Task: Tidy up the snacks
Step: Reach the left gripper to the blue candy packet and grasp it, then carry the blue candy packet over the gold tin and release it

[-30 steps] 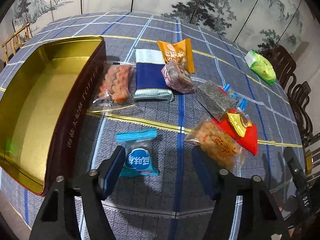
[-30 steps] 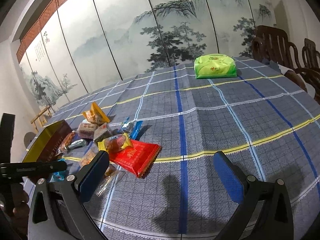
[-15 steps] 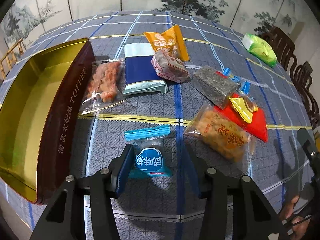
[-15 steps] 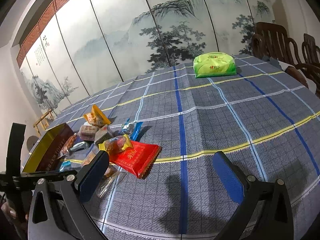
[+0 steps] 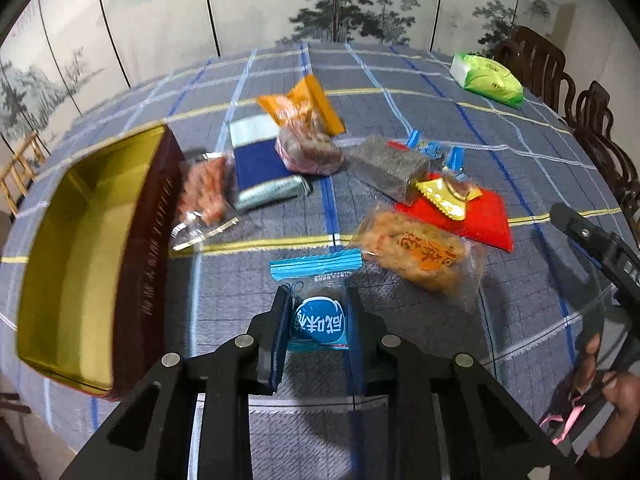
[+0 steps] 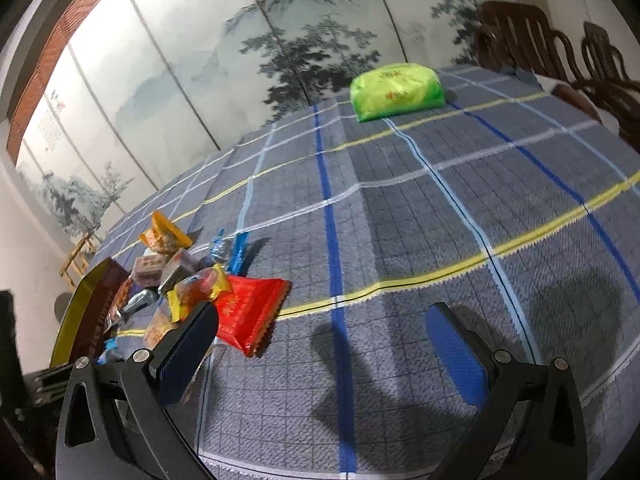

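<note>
My left gripper (image 5: 318, 322) is shut on a small blue snack packet (image 5: 316, 296), whose sealed end sticks out beyond the pads. To its left stands an open gold-lined tin (image 5: 80, 248) with dark red walls. Beyond lie several snacks: a clear packet of orange pieces (image 5: 202, 192), a blue-and-white bar (image 5: 260, 160), an orange packet (image 5: 300, 106), a pink cake (image 5: 310, 150), a dark seed bar (image 5: 386, 164), a yellow candy (image 5: 446, 196) on a red packet (image 5: 476, 222), and a golden cracker packet (image 5: 416, 252). My right gripper (image 6: 320, 352) hangs open over bare cloth, right of the red packet (image 6: 250, 312).
A green tissue pack (image 6: 396, 90) lies at the far side of the plaid tablecloth (image 6: 400, 220). Dark wooden chairs (image 5: 580, 112) stand along the right edge. A painted folding screen (image 6: 280, 40) closes the back. A person's hand (image 5: 612, 408) holds the right gripper's handle.
My left gripper's jaws closed from wide apart onto the blue snack packet. The left view rolled and lifted slightly. My right gripper stayed open and tilted a little.
</note>
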`<state>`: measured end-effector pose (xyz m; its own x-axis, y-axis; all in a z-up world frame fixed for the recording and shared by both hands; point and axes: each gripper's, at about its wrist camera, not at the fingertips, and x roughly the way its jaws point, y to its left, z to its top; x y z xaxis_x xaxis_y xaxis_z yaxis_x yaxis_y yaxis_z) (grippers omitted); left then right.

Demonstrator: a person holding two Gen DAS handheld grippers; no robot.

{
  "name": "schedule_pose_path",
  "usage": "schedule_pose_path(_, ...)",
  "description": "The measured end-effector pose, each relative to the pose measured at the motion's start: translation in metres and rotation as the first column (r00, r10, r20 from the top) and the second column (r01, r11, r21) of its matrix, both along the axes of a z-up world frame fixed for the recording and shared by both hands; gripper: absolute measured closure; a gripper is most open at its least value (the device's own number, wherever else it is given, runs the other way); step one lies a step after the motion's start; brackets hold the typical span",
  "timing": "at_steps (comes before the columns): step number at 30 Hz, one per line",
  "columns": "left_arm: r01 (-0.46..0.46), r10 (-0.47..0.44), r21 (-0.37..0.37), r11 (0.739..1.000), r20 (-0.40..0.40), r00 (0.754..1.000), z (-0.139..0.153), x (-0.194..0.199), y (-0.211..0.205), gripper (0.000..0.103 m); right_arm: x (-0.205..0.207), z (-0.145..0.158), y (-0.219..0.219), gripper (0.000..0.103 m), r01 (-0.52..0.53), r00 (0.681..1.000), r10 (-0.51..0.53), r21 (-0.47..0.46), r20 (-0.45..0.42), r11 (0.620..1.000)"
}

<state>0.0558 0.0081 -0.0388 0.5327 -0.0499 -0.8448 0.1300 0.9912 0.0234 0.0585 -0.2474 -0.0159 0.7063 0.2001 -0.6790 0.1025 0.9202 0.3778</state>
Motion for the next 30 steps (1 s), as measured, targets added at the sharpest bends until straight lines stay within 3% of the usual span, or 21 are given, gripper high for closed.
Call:
schedule_pose_path(19,-0.027,0.022,0.043,0.999,0.114,0.993,0.049,-0.01,0.043,0.08,0.007,-0.005,0.0,0.0,0.034,0.998,-0.037,-0.041,-0.056,0.999)
schedule_pose_path(30,-0.075,0.061,0.115,0.991,0.122,0.991,0.052,0.013,0.095,0.079,0.009,-0.005,0.006,0.0,0.032,0.996,-0.038,-0.083,-0.075,0.996)
